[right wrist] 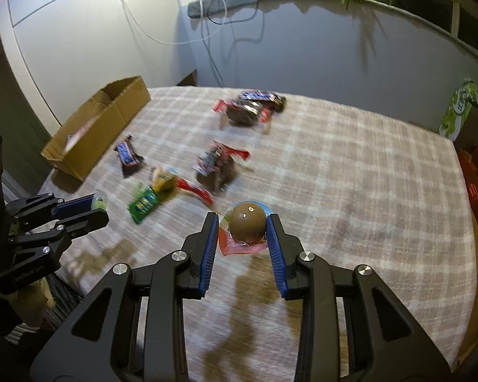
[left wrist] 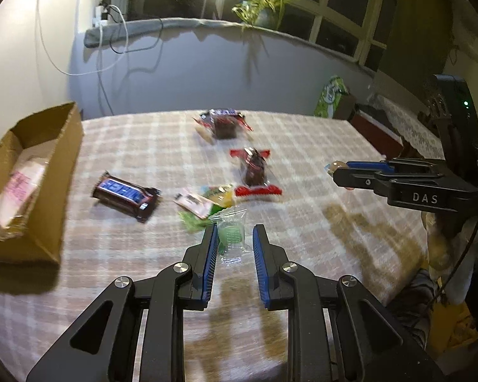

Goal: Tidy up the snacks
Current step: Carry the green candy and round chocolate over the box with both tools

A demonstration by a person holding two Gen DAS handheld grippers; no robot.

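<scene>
The left gripper's fingers (left wrist: 233, 242) pinched a small clear packet with a green sweet (left wrist: 230, 235) inside, while the right gripper's fingers (right wrist: 242, 232) were clamped on a round brown chocolate ball in a clear wrapper (right wrist: 247, 224), both held above the checked cloth of the surface (right wrist: 350, 197). Beyond them lay a blurred scatter of snacks: a brown chocolate bar (left wrist: 126, 196), a green-and-yellow packet (left wrist: 207, 205) and red-ended wrapped cakes (left wrist: 255, 172). A cardboard box (left wrist: 25, 184) stood open at the surface's left edge with pale packets inside.
</scene>
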